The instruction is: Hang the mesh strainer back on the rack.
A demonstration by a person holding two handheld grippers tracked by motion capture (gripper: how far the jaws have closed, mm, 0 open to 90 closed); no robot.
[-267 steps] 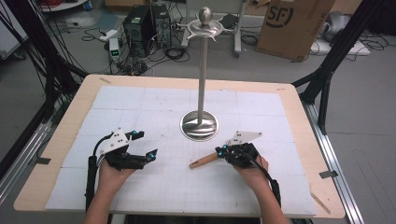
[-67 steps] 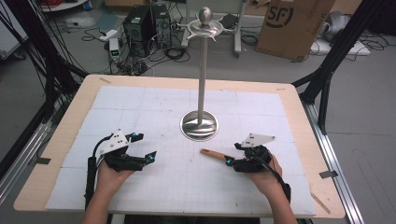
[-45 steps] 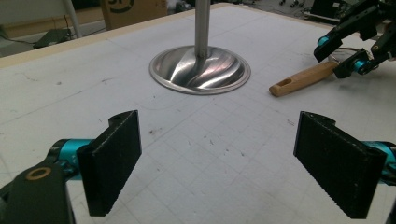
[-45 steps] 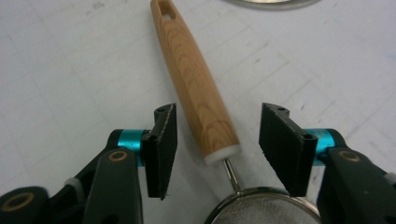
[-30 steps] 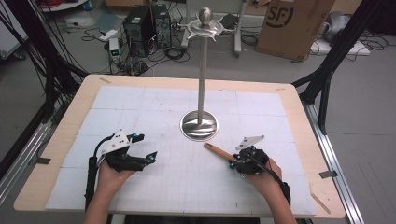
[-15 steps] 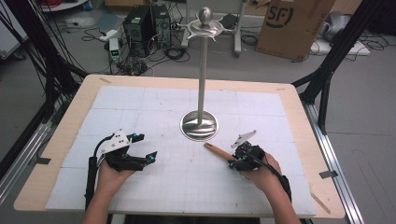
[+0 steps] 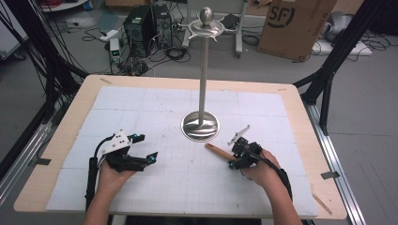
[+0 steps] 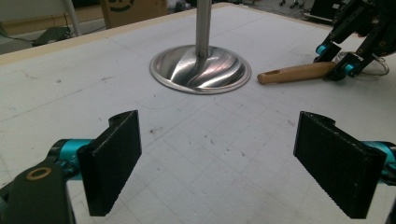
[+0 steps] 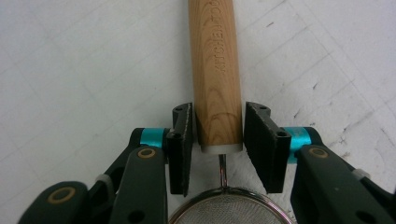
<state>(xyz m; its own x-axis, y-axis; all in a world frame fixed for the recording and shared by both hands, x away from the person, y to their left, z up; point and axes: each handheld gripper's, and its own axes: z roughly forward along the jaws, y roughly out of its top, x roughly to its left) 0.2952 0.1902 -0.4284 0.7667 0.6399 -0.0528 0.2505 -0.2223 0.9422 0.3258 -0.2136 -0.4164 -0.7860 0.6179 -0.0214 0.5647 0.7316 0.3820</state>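
A small mesh strainer (image 9: 229,212) with a wooden handle (image 7: 219,151) lies on the white mat, right of centre. My right gripper (image 7: 233,154) straddles the handle's mesh end. Its jaws have just been opening, and a thin gap shows between each pad (image 9: 182,140) and the handle (image 9: 217,70), so it is open. My left gripper (image 7: 146,147) rests at the front left, wide open with nothing between its pads (image 8: 116,158). Farther off in the left gripper view lies the handle (image 8: 296,73), with the right gripper (image 8: 343,65) at its end.
A tall metal stand rises from a round base (image 7: 200,125) at the mat's middle, just beyond the handle's tip. Its top (image 7: 207,23) carries a knob and hooks. The wooden table edge (image 7: 328,187) frames the mat. Cables, computers and a cardboard box sit on the floor behind.
Since the earliest frame my right hand has swung the strainer so its handle points up-left toward the stand's base instead of down-left. Over the last second it barely shifted. The left hand stayed still.
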